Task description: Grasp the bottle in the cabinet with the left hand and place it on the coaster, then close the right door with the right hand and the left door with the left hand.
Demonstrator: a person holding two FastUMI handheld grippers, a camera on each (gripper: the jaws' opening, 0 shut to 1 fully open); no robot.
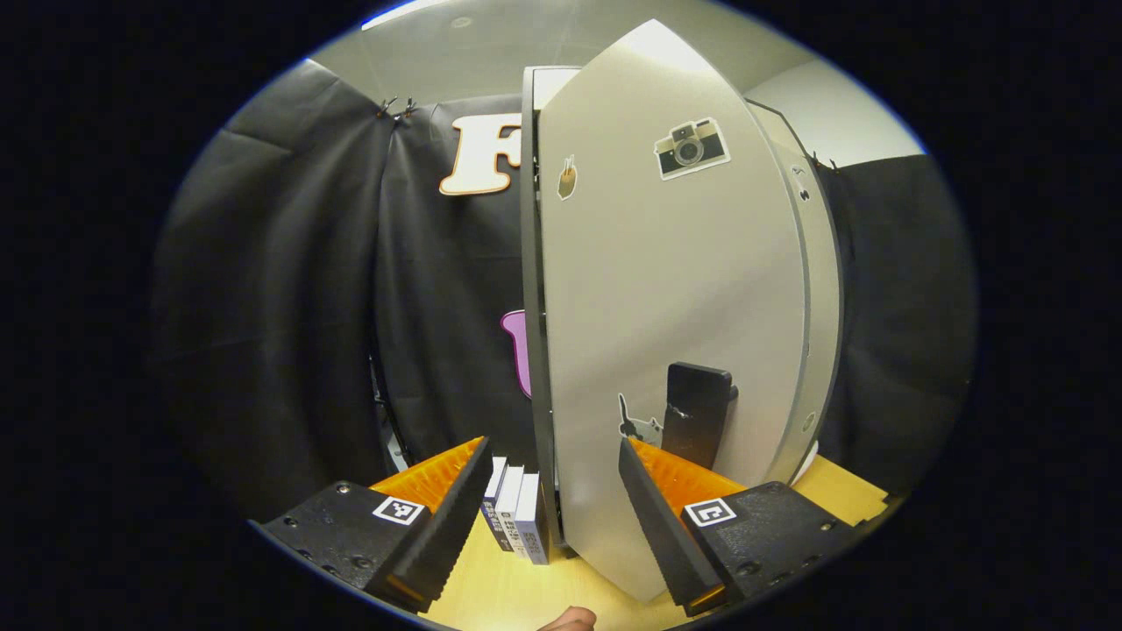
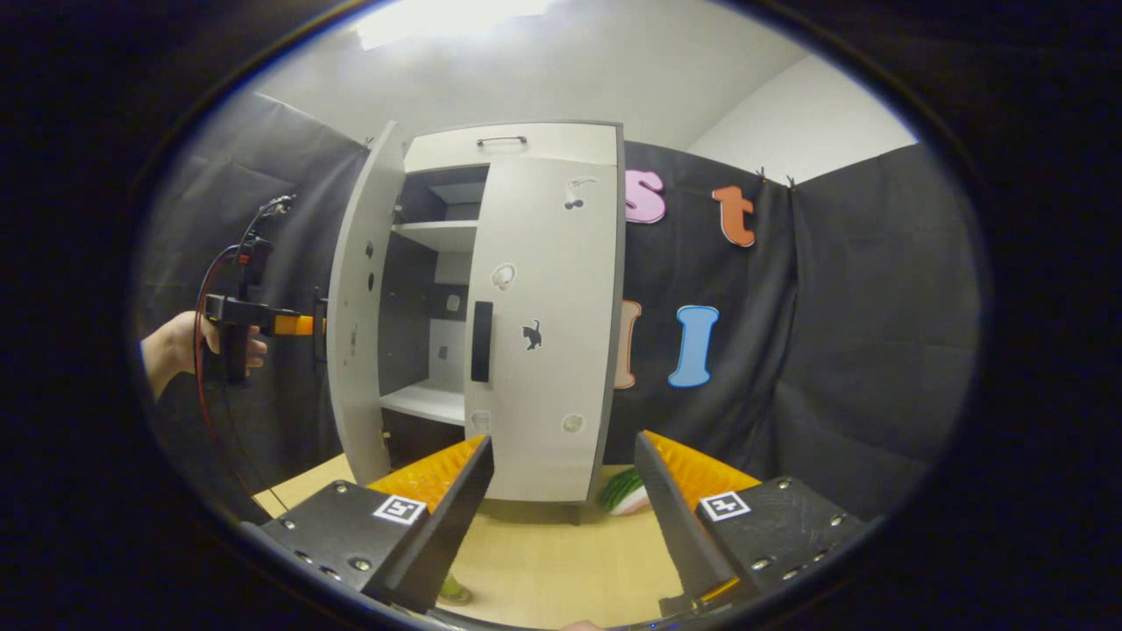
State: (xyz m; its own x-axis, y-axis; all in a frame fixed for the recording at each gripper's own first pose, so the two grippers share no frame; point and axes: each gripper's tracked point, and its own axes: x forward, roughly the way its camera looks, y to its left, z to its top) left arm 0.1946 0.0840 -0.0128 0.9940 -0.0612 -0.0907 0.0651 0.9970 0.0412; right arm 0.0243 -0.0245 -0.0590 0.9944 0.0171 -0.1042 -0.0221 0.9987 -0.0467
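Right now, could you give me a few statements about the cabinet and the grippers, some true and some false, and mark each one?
1. The right door of the cabinet is shut. True.
2. The left door is shut too. False: it stands open, swung outward.
3. The right gripper holds a bottle. False: its fingers are apart with nothing between them.
4. The left gripper, held in a hand, is at the outer side of the left door. True.
5. A camera sticker is on the left door. True.
6. The cabinet stands on a carpet. False: it stands on a wooden tabletop.
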